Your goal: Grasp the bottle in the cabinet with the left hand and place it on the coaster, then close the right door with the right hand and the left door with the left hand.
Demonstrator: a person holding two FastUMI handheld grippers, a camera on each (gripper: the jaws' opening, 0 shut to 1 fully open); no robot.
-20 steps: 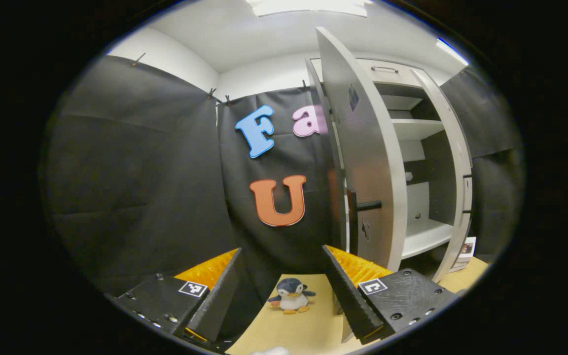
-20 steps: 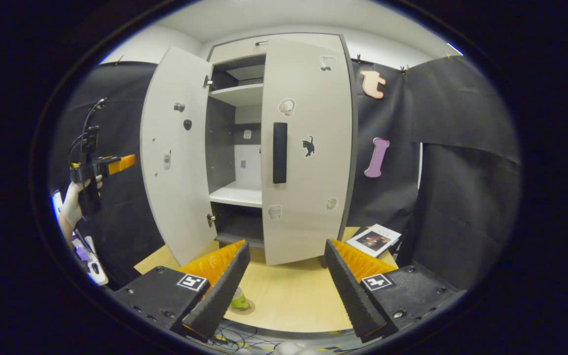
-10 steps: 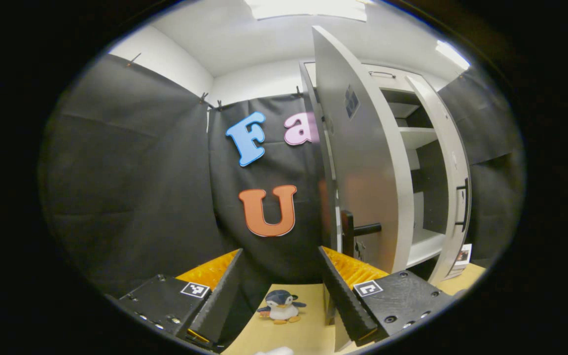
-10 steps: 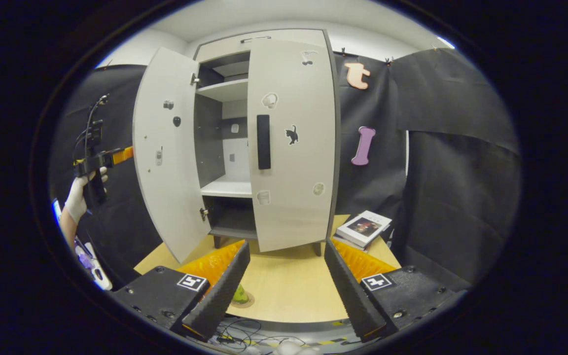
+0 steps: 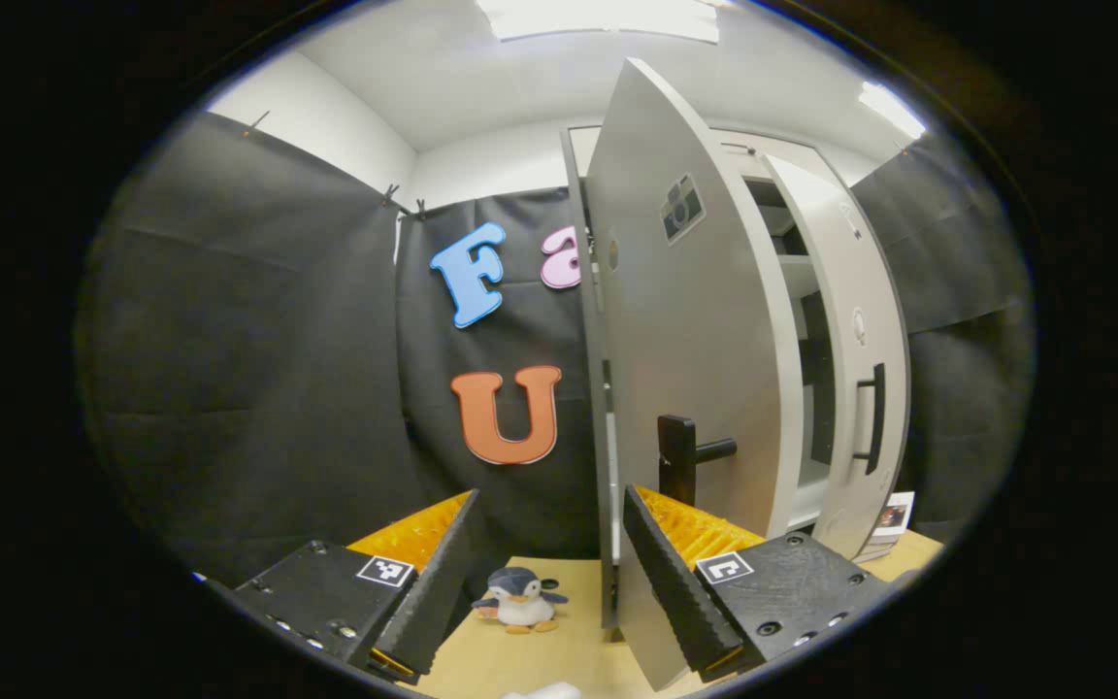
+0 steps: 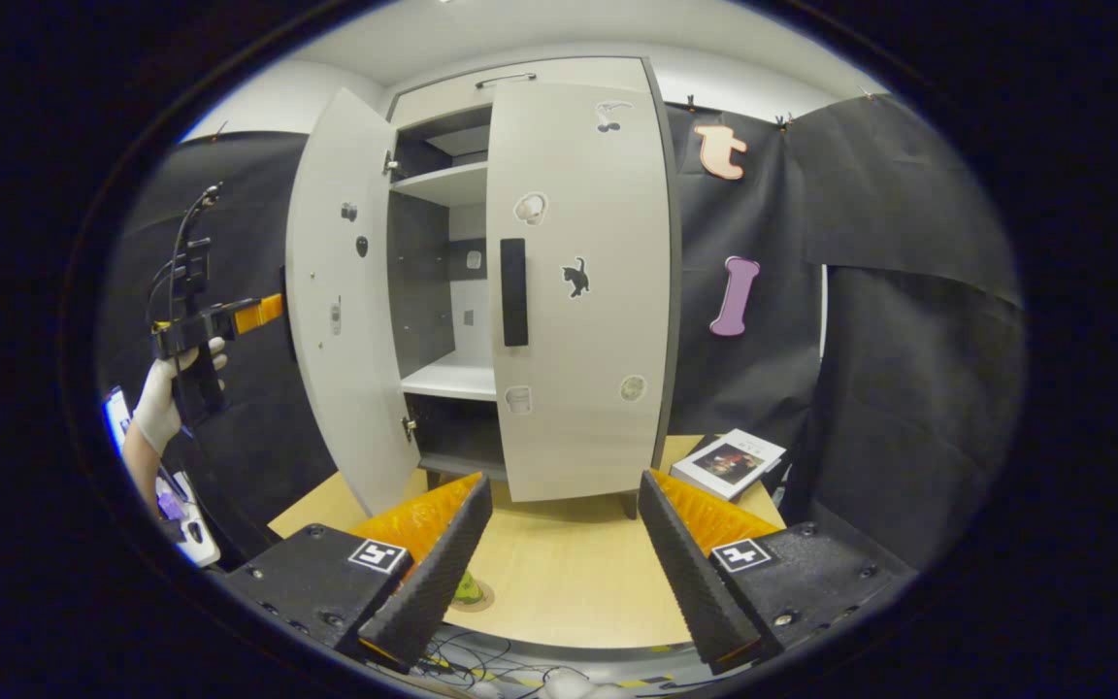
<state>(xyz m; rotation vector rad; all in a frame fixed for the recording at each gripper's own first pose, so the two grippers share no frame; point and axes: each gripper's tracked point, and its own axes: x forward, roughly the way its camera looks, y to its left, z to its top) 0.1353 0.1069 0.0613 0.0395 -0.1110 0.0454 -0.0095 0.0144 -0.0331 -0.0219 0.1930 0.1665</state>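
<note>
Tan table (image 6: 569, 573): white left door (image 5: 695, 369) ajar (black handle), both grippers (image 5: 549, 573) (image 6: 559, 558) spread, empty.

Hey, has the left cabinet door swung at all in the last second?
Yes. In the right gripper view the left door has swung toward closing: its free edge now sits nearer the shut right door, leaving a narrower gap showing the shelves.

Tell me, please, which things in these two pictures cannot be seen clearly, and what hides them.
- Small green bottle on the round coaster, right gripper view: mostly hidden behind the right gripper's own finger.
- Lower compartment of the tall white cabinet, same view: too dark.
- Cabinet interior, left gripper view: largely hidden by the half-open white left door.
- Left gripper, right gripper view: too small to judge.
</note>
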